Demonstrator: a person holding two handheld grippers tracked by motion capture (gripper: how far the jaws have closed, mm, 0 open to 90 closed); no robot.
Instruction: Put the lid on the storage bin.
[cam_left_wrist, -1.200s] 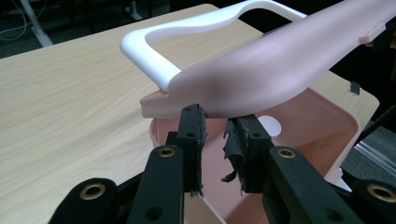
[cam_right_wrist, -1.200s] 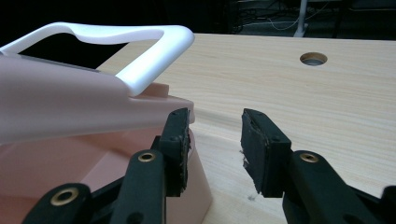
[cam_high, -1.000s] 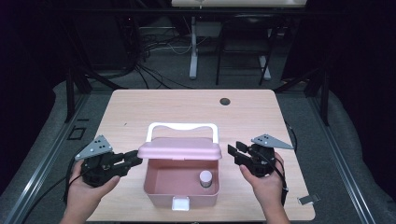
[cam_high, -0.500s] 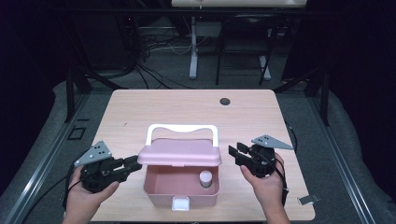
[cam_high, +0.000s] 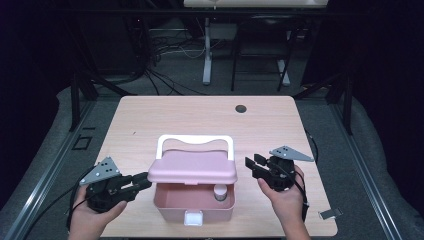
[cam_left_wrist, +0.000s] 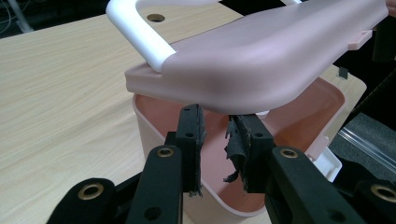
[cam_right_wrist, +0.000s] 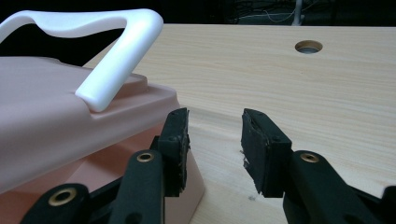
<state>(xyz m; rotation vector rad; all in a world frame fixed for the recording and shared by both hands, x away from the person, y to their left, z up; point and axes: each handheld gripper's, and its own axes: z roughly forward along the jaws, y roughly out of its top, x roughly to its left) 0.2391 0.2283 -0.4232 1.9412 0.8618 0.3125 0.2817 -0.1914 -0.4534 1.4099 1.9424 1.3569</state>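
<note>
Nearest us, left gripper (cam_high: 142, 183) at left edge of pink lid (cam_high: 192, 168), jaws part spread, nothing pinched; seemingly propping lid from beneath. Right gripper (cam_high: 254, 163) just beside lid's right edge, jaws apart, empty. Pink box (cam_high: 172, 202) mid tabletop (cam_high: 150, 115), small bottle (cam_high: 220, 192) inside. White handle (cam_high: 195, 141) behind; lid half raised, we judge for access.

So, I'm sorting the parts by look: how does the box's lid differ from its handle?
The lid is dusty pink, the handle white. The lid is a broad solid slab, the handle a thin open loop. The lid hangs over the open box; the handle rises from the lid's far edge. Both look like smooth plastic.
</note>
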